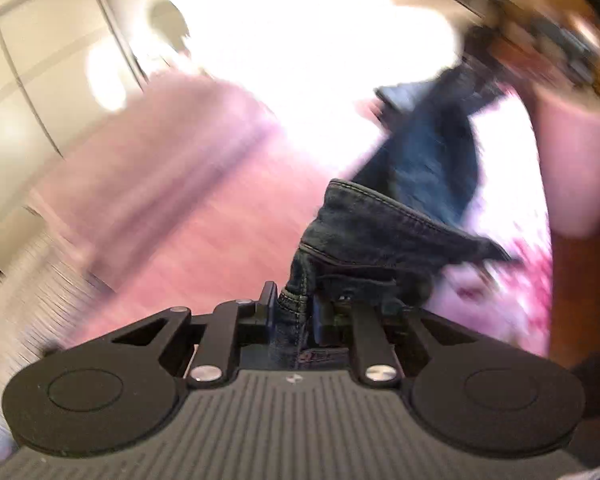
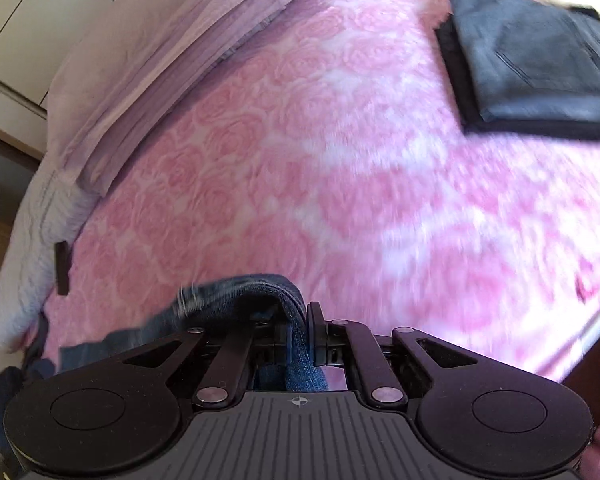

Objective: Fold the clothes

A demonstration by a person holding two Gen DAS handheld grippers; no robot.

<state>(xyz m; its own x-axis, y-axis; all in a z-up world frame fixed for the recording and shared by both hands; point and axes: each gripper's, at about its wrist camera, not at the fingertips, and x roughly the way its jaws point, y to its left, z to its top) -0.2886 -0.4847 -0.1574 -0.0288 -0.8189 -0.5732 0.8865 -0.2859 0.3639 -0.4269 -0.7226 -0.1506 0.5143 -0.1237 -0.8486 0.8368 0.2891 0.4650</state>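
The left gripper (image 1: 294,308) is clamping the jeans (image 1: 380,236) at a seamed edge, denim trailing ahead. The right gripper (image 2: 300,324) is pinching another edge. Judged step: lifting to spread. Next: laying flat on the pink blanket (image 2: 320,160) ahead.

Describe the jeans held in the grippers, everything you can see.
The jeans are dark blue denim with pale stitched seams, crumpled and lifted off the pink blanket. The left gripper is shut on a seamed, thick edge; the right gripper pinches another fold. The rest hangs blurred toward the bed.
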